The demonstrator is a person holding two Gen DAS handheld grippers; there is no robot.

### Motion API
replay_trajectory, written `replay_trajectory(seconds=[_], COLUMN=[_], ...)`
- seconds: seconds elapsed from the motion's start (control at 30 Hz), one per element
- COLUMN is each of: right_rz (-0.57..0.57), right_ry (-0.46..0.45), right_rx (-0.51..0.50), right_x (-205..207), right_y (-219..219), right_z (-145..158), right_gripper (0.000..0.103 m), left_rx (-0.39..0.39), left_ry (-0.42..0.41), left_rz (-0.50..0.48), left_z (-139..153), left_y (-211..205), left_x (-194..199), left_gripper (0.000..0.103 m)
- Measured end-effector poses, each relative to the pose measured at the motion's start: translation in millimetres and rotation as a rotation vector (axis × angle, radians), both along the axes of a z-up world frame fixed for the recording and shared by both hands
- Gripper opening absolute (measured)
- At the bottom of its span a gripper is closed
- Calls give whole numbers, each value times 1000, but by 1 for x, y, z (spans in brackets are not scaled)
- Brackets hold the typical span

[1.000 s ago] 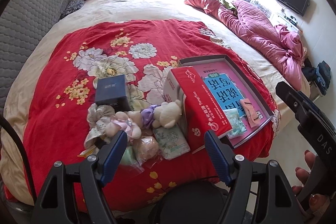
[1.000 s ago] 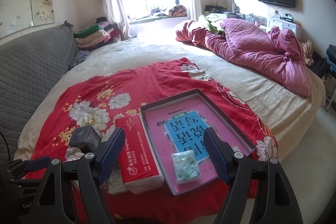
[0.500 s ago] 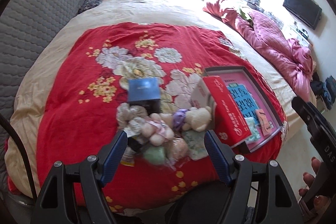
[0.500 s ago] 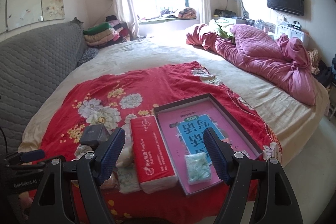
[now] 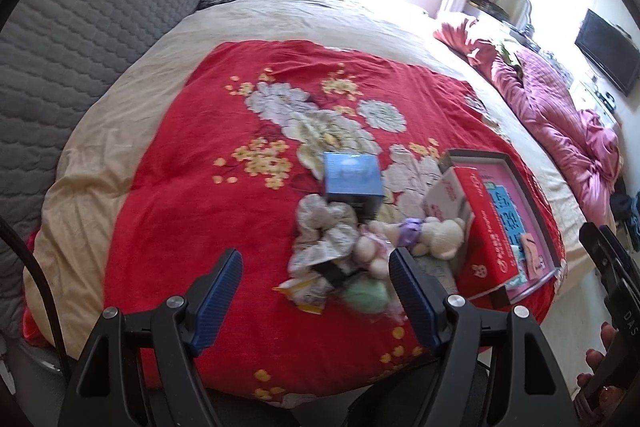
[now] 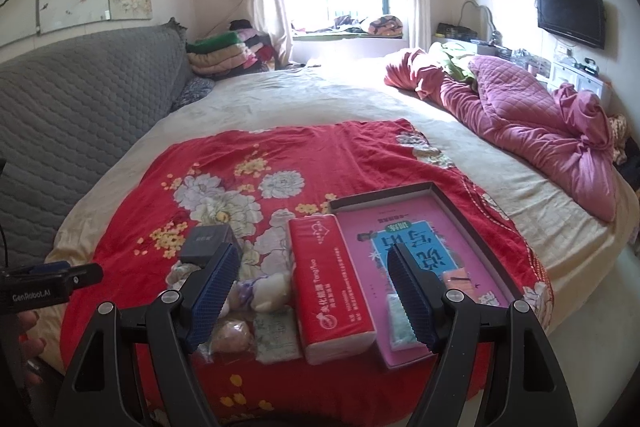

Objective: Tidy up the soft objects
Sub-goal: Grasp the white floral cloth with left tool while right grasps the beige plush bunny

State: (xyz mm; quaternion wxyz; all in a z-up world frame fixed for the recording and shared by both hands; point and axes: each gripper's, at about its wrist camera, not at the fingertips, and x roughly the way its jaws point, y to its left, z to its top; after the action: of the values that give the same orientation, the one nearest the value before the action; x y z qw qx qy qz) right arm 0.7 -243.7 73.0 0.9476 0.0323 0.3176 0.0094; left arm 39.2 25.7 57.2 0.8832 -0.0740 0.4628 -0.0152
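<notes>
The long red tissue pack (image 6: 330, 283) lies lengthwise toward the bed's near edge, beside the dark-rimmed pink tray (image 6: 439, 197) holding small packets; both grippers' jaws stand apart, empty.

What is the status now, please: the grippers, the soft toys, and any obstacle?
Left gripper open, empty; right gripper open, empty. Soft toys piled, untouched, on red blanket. Red tissue pack lies between pile and tray.

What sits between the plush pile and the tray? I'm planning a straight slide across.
The red tissue pack lies lengthwise between the plush toys and the tray, right against the tray's near-side rim. Sliding straight across would hit it; lifting over looks safer. Both tongs, left and right, are open and empty.
</notes>
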Motion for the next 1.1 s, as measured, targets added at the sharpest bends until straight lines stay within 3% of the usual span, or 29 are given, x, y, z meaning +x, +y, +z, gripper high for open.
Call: replay_trajectory(seconds=[0.53, 0.8, 1.1], right_rz=[83, 158, 286], right_ry=[42, 93, 191], right_rx=[-52, -85, -115], right_x=[6, 11, 29], right_y=[37, 60, 109], right_z=[-19, -47, -94], right_gripper=[78, 78, 78], left_rx=[26, 39, -4], left_ry=[56, 85, 133], left_rz=[15, 4, -19], left_z=[-39, -70, -106], left_y=[23, 21, 16], left_x=[-2, 3, 25], left_gripper=[75, 75, 75])
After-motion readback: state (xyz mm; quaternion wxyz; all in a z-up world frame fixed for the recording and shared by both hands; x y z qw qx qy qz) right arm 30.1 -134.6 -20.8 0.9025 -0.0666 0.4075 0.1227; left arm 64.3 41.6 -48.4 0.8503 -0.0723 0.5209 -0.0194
